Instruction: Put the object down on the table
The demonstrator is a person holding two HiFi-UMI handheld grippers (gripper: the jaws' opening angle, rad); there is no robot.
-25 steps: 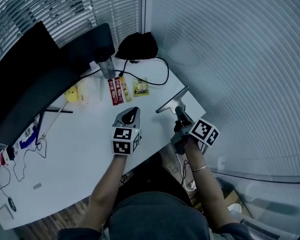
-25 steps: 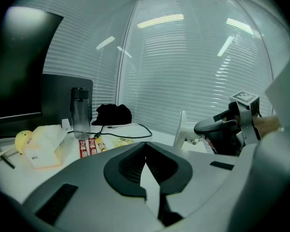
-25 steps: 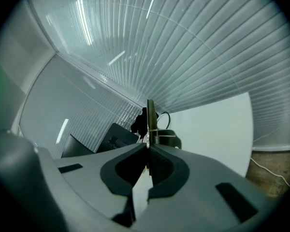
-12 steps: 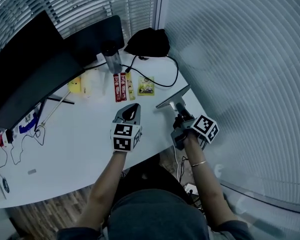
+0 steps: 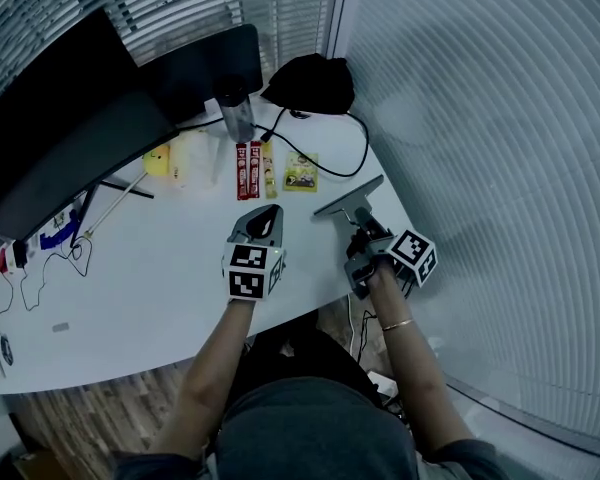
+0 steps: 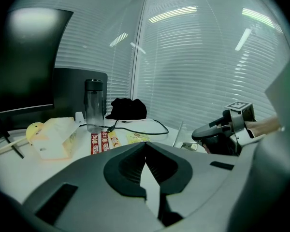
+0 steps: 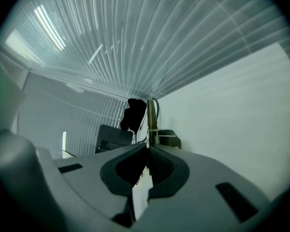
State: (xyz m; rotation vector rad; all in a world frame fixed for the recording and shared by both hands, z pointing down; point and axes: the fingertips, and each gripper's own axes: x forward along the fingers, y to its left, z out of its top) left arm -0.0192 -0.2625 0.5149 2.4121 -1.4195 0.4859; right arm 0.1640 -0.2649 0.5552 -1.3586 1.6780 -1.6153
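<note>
My right gripper (image 5: 362,228) is shut on the handle of a squeegee-like tool (image 5: 347,197). Its flat grey blade stands over the table's right corner, and I cannot tell whether it touches the white table (image 5: 170,288). In the right gripper view the tool (image 7: 152,117) runs edge-on straight out from the closed jaws. My left gripper (image 5: 269,213) hovers over the table's front middle, shut with nothing in it; its jaws meet tip to tip (image 6: 145,144). The left gripper view shows the right gripper (image 6: 221,129) off to the right.
At the back stand a clear bottle (image 5: 234,114), a black bag (image 5: 314,83) with a cable (image 5: 358,153), and a dark monitor (image 5: 70,138). Red sachets (image 5: 248,168), a yellow packet (image 5: 300,171) and a pale pack (image 5: 188,156) lie mid-table. Small cables lie at the left.
The head view has swung, so the table's things sit further right in the picture. Both grippers hold nearly the same places, and the right one stays shut on the tool.
</note>
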